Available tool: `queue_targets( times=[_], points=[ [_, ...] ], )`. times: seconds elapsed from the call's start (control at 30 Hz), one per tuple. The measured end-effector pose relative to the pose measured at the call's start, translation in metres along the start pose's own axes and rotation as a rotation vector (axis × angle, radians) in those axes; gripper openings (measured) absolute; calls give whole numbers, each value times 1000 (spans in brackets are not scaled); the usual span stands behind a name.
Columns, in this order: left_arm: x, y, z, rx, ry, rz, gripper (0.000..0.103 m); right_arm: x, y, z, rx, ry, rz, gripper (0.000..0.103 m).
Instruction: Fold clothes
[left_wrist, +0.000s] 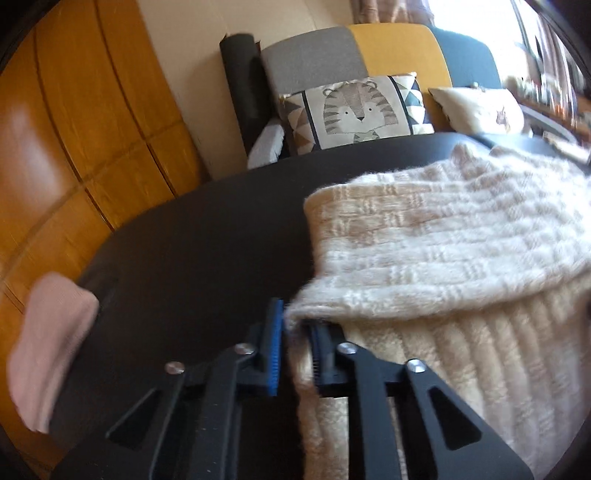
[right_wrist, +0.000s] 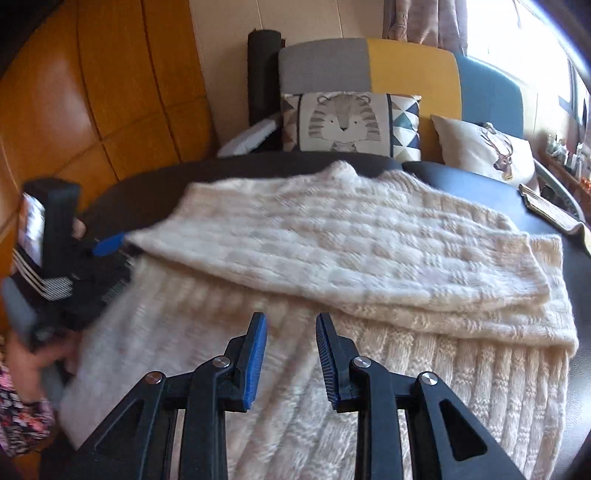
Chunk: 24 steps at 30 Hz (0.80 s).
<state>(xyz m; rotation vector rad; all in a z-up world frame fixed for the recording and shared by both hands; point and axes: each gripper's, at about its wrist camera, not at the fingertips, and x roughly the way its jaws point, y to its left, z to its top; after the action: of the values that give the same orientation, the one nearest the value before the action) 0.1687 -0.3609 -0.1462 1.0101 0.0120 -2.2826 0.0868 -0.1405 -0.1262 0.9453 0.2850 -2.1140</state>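
progress looks partial in the left wrist view: the cream knit sweater (left_wrist: 443, 236) lies on the black bench (left_wrist: 192, 251), one part already turned over the ribbed body, so i judge at least one fold made and more left. the left claw (left_wrist: 297, 339) is pinching the near corner of that folded flap, fuzzy knit squeezed between its blue pads (left_wrist: 276, 343). a pink cloth (left_wrist: 48, 347) hangs over the bench's left edge, blurred; what garment it is i cannot tell. the sweater's right side runs out of the picture, and the claw's frame hides the hem below.

in the right wrist view the sweater (right_wrist: 351, 240) shows more fully: the folded part lies across the upper half, the ribbed body reaching down toward the camera. the right claw (right_wrist: 291, 354) stands spread just over the ribbed knit with nothing between its pads; whether its tips touch the cloth is unclear. at left the left claw (right_wrist: 110, 243) grips the flap's corner, smeared by blur, a hand (right_wrist: 33, 362) behind it. the neckline and any sleeve cannot be made out, and the lower hem is cut off. behind the bench a tiger cushion (right_wrist: 347, 125) leans on a sofa.
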Motion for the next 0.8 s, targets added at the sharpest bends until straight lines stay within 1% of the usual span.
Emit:
queue_targets(
  times=[0.1, 0.13, 0.17, 0.2, 0.23, 0.3, 0.37, 0.43, 0.53, 0.57, 0.6, 0.63, 0.7, 0.8],
  points=[
    [6, 14, 0, -71, 45, -102, 12, 8, -3, -15, 0, -25, -28, 27],
    [9, 15, -3, -81, 62, -131, 12, 8, -3, -15, -1, -28, -30, 27],
    [11, 16, -6, -93, 77, -153, 15, 8, -3, -15, -3, -27, -33, 27],
    [14, 18, -9, -105, 90, -173, 15, 9, -3, -16, -5, -28, -36, 27],
    [16, 20, -9, -120, 91, -181, 17, 9, -2, -16, -7, -30, -38, 27],
    [17, 24, -11, -152, 94, -186, 29, 9, -4, -16, -2, -29, -31, 28],
    [17, 29, -12, -183, 103, -183, 39, 7, -5, -13, 6, -13, -15, 28],
    [17, 31, -14, -202, 103, -194, 40, 1, -2, -7, -8, 2, 2, 27],
    [15, 30, -19, -195, 93, -183, 40, -25, 17, 8, -99, -86, 56, 26],
    [14, 29, -20, -187, 90, -172, 40, -28, 25, 15, -131, -107, 76, 21],
    [14, 27, -21, -179, 86, -163, 40, -26, 32, 23, -153, -107, 107, 18],
    [13, 27, -22, -176, 82, -159, 40, -22, 39, 32, -168, -98, 139, 17],
    [13, 30, -24, -186, 75, -167, 39, -3, 51, 49, -161, -44, 202, 15],
    [11, 34, -29, -204, 66, -183, 38, 33, 73, 69, -189, 17, 241, 15]
  ],
)
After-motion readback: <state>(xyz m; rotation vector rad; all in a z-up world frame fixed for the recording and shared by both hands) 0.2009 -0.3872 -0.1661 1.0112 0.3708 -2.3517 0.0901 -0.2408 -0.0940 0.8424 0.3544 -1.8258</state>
